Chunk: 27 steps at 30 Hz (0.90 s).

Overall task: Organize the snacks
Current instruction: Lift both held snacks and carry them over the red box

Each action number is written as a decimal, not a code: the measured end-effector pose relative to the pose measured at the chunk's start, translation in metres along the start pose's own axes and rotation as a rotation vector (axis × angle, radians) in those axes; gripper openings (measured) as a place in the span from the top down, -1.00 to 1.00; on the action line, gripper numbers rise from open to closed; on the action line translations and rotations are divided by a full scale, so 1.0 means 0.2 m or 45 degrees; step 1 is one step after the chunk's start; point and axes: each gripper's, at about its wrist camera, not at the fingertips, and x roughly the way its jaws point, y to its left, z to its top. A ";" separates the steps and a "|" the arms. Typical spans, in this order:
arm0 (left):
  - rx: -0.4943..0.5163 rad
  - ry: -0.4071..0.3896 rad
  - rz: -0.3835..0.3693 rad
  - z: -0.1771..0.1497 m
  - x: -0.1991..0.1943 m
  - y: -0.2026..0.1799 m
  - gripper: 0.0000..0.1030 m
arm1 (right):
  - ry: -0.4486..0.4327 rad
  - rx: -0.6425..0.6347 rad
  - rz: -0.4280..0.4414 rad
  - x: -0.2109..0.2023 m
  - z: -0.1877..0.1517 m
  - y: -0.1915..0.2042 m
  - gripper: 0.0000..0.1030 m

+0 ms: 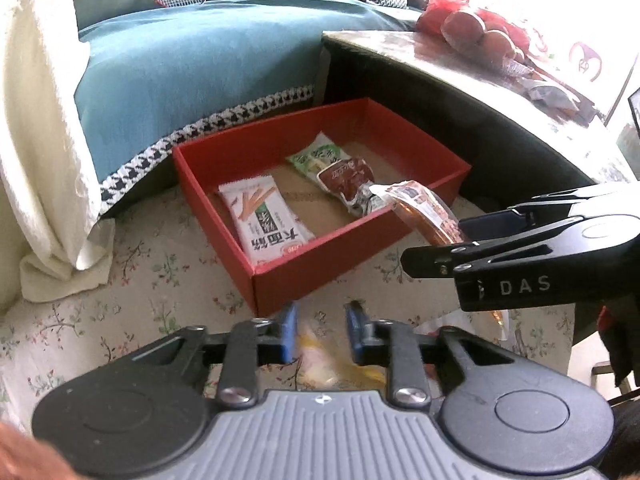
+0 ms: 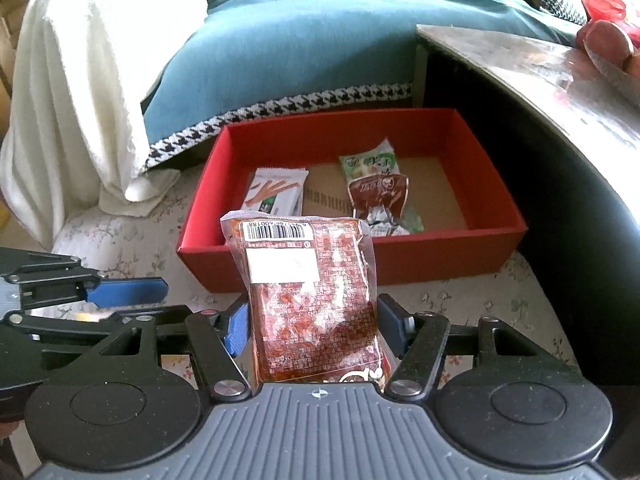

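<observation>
Right gripper pinches a clear packet of red-orange spicy snack short of the red cardboard box. Left gripper gapes empty. Released now, it'd land on the floral cloth.

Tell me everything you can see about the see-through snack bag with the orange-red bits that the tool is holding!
The clear plastic snack packet of orange-red pieces is flat and crinkly, with a barcode sticker and a blank white label near its top end. It points up and forward, pinched at its sides by the right tool and its blue pads. It hangs in front of the red cardboard box, not yet inside.
</observation>
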 end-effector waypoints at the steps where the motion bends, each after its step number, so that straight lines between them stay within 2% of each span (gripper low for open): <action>1: -0.006 -0.002 -0.007 0.01 0.00 0.00 0.67 | -0.002 0.002 -0.002 0.00 0.00 0.00 -0.37; 5: -0.009 0.007 -0.003 0.02 0.01 0.02 0.68 | 0.010 0.006 -0.008 0.01 0.01 -0.01 -0.37; 8: -0.010 0.085 -0.038 -0.02 0.04 0.03 0.67 | 0.024 0.008 -0.011 0.02 0.00 -0.01 -0.37; 12: -0.055 0.192 -0.022 -0.10 0.08 0.06 0.53 | 0.041 0.007 -0.009 0.04 -0.01 -0.01 -0.37; 16: -0.104 0.233 0.004 -0.18 0.07 0.14 0.46 | 0.048 -0.001 0.003 0.04 -0.01 -0.01 -0.37; 18: -0.040 0.250 -0.032 -0.18 0.07 0.13 0.44 | 0.044 -0.001 0.012 0.03 -0.02 0.00 -0.37; 21: 0.147 0.322 -0.118 -0.20 0.09 0.08 0.31 | 0.046 -0.004 0.019 0.01 -0.04 0.00 -0.37; 25: 0.440 0.416 -0.080 -0.25 0.12 0.05 0.29 | 0.059 -0.001 0.012 0.01 -0.05 -0.01 -0.37; 27: 0.520 0.406 -0.073 -0.26 0.14 0.06 0.25 | 0.065 0.001 0.007 0.03 -0.04 -0.01 -0.38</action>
